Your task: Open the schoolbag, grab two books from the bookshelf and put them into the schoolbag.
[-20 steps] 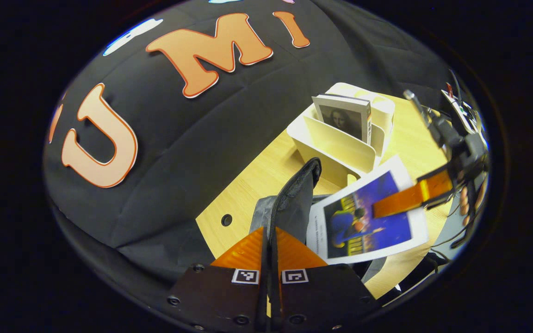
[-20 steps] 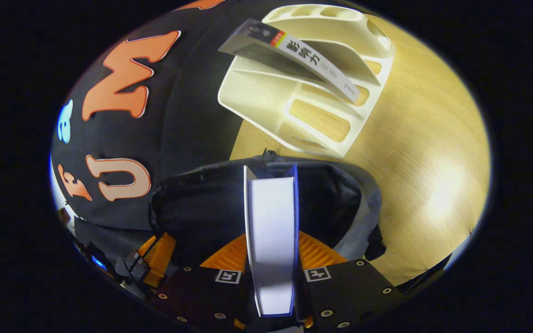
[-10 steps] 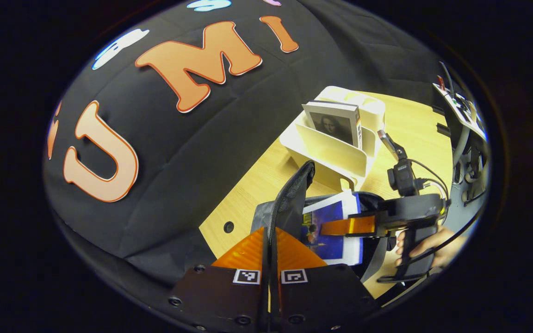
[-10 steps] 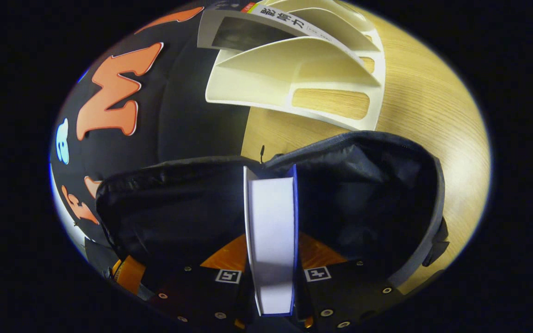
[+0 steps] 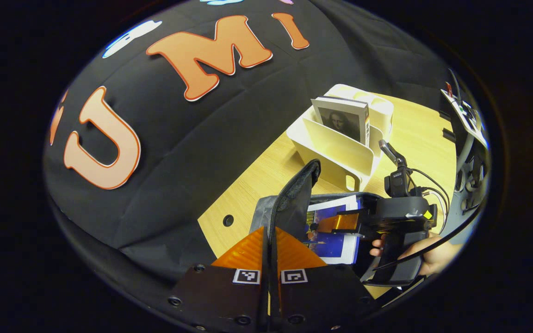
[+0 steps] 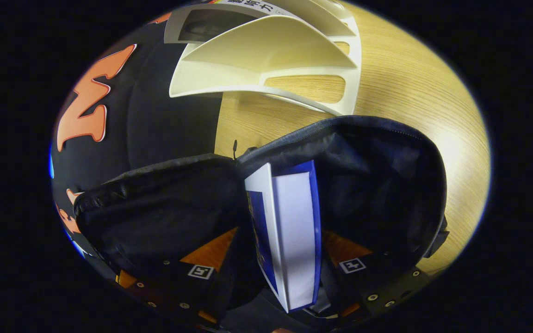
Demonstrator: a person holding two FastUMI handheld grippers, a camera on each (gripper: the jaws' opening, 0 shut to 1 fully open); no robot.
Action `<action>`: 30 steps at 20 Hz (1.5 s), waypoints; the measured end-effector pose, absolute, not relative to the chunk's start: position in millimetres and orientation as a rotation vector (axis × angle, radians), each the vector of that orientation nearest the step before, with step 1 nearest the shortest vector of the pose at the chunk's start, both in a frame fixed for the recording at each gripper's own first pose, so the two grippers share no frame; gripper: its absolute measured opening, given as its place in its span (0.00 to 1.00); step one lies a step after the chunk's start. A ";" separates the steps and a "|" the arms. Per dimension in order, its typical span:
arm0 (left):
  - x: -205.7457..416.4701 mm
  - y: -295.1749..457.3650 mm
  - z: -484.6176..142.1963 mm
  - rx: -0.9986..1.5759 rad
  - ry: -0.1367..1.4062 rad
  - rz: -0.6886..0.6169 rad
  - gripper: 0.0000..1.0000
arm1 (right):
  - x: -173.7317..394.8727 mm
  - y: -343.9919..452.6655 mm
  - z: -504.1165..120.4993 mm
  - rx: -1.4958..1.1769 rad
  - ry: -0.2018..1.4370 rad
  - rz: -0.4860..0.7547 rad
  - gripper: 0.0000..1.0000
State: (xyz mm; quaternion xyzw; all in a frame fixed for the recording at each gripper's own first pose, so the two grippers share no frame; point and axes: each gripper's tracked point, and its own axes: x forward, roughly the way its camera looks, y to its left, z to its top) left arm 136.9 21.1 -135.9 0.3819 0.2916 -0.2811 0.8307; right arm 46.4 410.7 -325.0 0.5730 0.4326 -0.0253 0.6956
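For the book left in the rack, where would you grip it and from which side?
Take the book by its top edge, coming from above. It stands upright in the rack, whose dividers cover its lower part; the top sticks out.

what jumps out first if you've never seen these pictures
The blue book stands edge-on in the dark open mouth of the schoolbag, between the spread fingers of the right gripper. In the left gripper view, the left gripper is shut on a fold of the bag's black fabric. Behind the bag on the wooden table, a cream bookshelf holds one more book with a portrait cover.
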 end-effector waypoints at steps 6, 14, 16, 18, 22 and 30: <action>133.5 26.3 -141.4 0.783 0.632 -0.594 0.02 | 30.4 366.7 -309.9 1.161 1.000 -0.060 0.99; 129.3 37.4 -151.6 0.696 0.650 -0.575 0.02 | 15.3 266.4 -258.0 0.921 0.928 -0.009 0.99; 127.1 37.2 -153.1 0.692 0.647 -0.575 0.02 | 5.9 240.1 -241.4 0.821 0.937 0.005 0.98; 126.6 37.6 -153.8 0.683 0.644 -0.565 0.02 | 5.2 210.7 -222.6 0.698 0.929 0.021 0.98; 121.7 35.7 -155.7 0.652 0.652 -0.540 0.02 | 20.9 156.4 -177.4 0.498 0.922 0.024 0.98; 129.9 33.0 -157.0 0.637 0.681 -0.436 0.02 | 114.8 137.9 -112.6 0.179 0.977 0.119 0.98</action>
